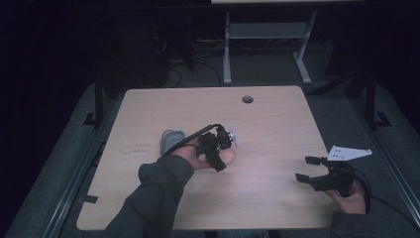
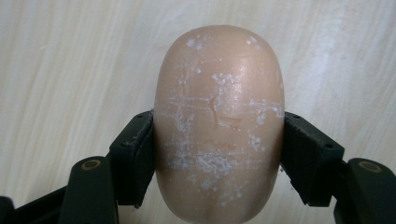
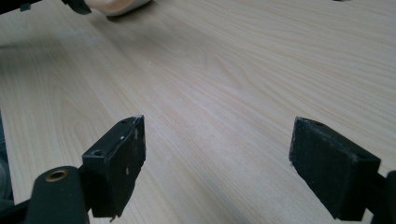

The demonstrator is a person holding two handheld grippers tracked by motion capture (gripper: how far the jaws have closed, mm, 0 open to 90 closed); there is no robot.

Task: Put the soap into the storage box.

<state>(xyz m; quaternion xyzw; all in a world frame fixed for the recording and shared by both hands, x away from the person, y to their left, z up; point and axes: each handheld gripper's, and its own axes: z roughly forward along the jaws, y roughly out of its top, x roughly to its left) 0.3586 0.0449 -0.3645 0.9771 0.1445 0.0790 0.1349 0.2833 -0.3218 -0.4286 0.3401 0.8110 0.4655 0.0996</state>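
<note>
One soap bar (image 2: 218,128) is already pinched in the left gripper (image 1: 218,148) above the desk (image 1: 277,124); placing it remains, while the right gripper (image 1: 308,168) waits, spread

The surface (image 1: 277,124) is light wood with a soft grain. Near its far edge is a small round hole (image 1: 247,99). A grey, rounded dish (image 1: 171,139) lies on the left part of the wood. Past the far edge, on the dark floor, stand the white legs of another table (image 1: 228,49), with black cables (image 1: 173,74) lying beside them.
</note>
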